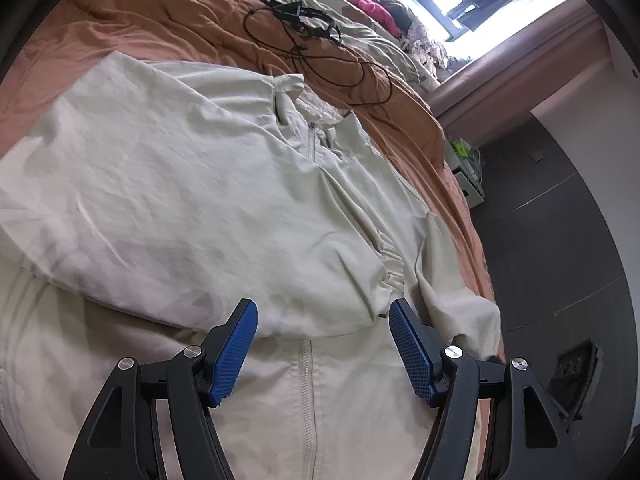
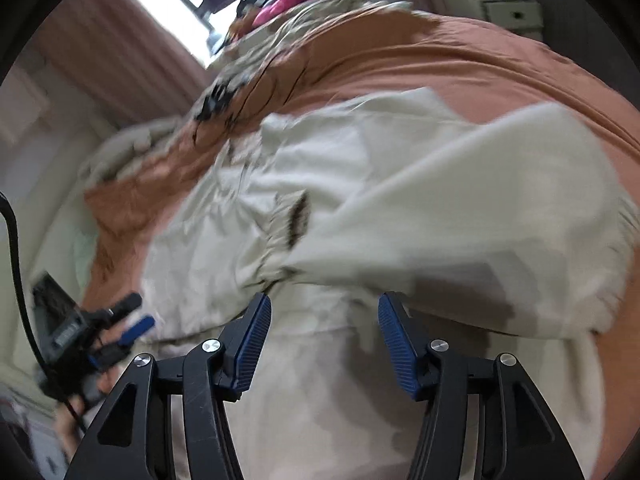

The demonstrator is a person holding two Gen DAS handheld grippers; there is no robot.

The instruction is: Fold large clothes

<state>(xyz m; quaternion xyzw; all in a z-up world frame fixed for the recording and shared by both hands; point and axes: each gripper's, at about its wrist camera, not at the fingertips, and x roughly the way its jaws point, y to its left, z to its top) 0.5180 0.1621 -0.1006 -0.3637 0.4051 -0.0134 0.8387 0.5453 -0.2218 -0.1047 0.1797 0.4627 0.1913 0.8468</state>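
While the pale jacket (image 1: 192,184) lies limp on the bed (image 1: 120,32), we hold the left tool (image 1: 322,344) and right tool (image 2: 324,344) apart, empty; soft, light fabric, best pinched at the hem or sleeve cuff.

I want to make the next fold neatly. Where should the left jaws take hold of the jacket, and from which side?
Probably at the gathered cuff of the sleeve folded across the jacket. It lies just beyond the open left gripper, so come from the near side, above. The bunched elastic gives a thick edge to pinch.
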